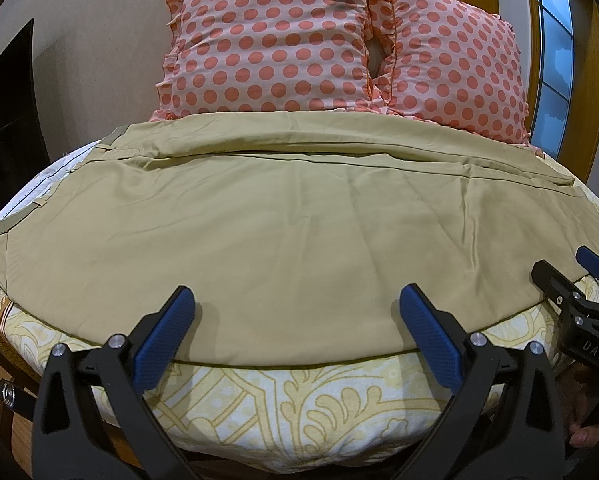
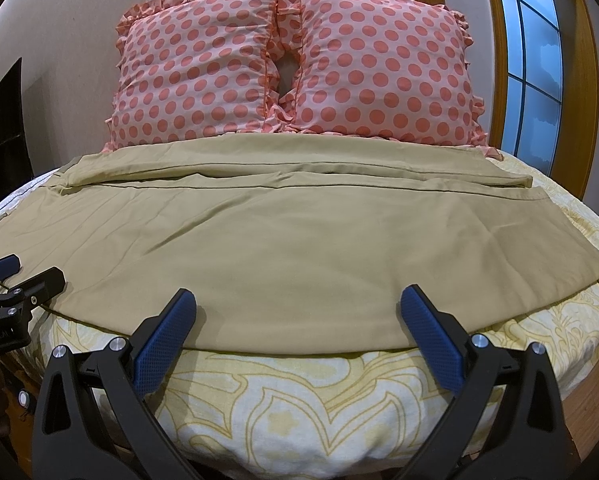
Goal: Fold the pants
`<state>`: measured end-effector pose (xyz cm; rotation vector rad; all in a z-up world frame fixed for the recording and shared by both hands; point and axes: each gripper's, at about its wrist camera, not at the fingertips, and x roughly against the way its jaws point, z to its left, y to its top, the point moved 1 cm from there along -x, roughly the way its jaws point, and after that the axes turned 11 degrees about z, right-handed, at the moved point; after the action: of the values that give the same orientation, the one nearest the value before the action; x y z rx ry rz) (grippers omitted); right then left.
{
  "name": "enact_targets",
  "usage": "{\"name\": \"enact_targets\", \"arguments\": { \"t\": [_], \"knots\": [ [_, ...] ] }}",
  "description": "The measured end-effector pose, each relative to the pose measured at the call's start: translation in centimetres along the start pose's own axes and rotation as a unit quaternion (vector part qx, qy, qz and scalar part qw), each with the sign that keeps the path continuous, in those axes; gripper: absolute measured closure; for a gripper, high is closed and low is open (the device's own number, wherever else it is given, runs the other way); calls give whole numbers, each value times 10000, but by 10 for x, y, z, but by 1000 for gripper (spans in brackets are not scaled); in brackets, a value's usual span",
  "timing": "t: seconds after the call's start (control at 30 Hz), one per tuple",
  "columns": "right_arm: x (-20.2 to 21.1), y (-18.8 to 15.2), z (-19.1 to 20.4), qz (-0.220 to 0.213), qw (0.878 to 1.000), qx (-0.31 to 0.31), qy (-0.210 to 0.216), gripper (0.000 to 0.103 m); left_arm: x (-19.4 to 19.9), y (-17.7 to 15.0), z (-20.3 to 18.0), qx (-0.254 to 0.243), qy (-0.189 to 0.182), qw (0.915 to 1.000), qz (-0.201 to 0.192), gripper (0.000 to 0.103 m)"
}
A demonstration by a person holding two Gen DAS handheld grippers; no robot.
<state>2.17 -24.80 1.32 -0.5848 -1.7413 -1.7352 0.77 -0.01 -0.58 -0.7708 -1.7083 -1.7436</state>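
Left tool (image 1: 295,312), right tool (image 2: 297,312): fingers spread wide, holding nothing, at the near bed edge.
Pants (image 2: 235,248): khaki, lying flat on the bed (image 2: 299,408), lightly creased; one leg behind the other. Long axis left-right, waistband left, hems right. Near edge just ahead of both tools.
Polka-dot pillows (image 2: 291,68): beyond, touching the far leg.

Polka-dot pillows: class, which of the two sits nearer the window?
The right-hand pillow, whose frilled edge reaches toward the blue-paned window; the left-hand pillow lies toward the dark opening on the opposite side.
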Motion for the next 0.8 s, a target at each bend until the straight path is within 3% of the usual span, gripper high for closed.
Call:
{"name": "enact_targets", "arguments": {
  "t": [0.4,0.57,0.67,0.8],
  "knots": [
    [2,4,-2,41,10000,55,40,1,-1,3,-1,-9,-6,10000,80,2],
    [-3,17,-8,389,9988,152,246,1,-1,8,1,-48,-37,9998,209,2],
    [-1,43,-35,532,9977,-133,410,1,0,20,6,-24,-16,9996,280,2],
    [-12,118,-102,546,9949,-850,49,1,8,50,15,11,243,9997,-27,2]
  ]
}}
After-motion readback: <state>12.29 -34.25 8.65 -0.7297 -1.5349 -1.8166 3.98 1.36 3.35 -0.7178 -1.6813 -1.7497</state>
